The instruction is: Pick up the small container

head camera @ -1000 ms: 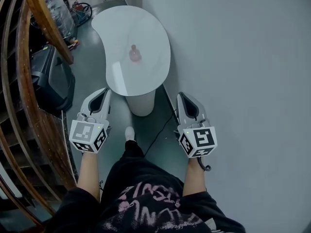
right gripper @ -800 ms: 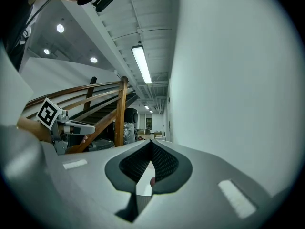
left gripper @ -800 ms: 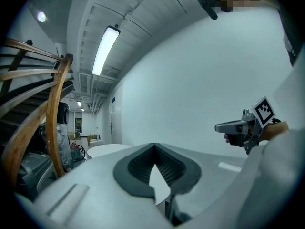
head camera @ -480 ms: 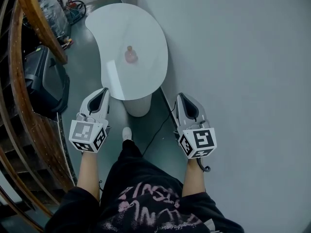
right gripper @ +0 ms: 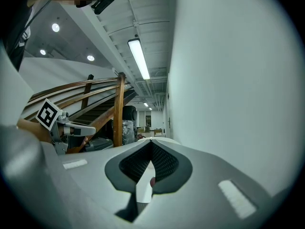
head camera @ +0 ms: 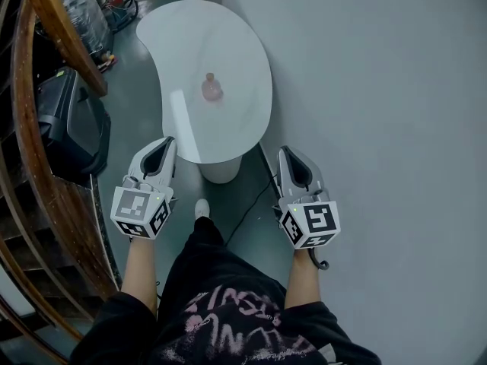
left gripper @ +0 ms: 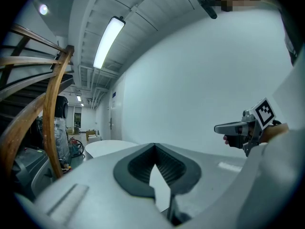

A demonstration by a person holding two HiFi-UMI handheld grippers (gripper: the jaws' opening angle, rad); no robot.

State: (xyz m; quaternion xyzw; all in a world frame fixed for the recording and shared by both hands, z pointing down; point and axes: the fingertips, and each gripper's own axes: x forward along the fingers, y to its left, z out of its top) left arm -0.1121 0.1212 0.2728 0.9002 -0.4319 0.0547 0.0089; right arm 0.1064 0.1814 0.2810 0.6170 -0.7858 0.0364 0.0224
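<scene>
Tongs first: left gripper (head camera: 163, 146) and right gripper (head camera: 288, 153) both had their jaws pressed together at the tips, with nothing pinched. The gripper views backed that up for the left gripper (left gripper: 153, 148) and the right gripper (right gripper: 151, 144).

The small container (head camera: 211, 87), a pinkish little bottle, stood upright about mid-way across the white table (head camera: 228, 36). It was well in from every edge, with bare tabletop all round it. A speck of pink showed through the slit under the right tips in the right gripper view, probably the same bottle, but it was too small to be sure.

The table top was a rounded bean shape on a white pedestal (head camera: 222, 170). Its right edge ran along the wall (head camera: 380, 90), and I couldn't tell if they touched. Off its left edge was a strip of grey floor (head camera: 137, 105), then a black case (head camera: 70, 120) and a curved wooden railing (head camera: 55, 17) beyond that.

Both grippers were held short of the table's near edge, well apart from the bottle. The left one sat by the near-left curve and the right one by the near-right corner, close to the wall. A dark cable (head camera: 248, 202) trailed on the floor below the near edge.
</scene>
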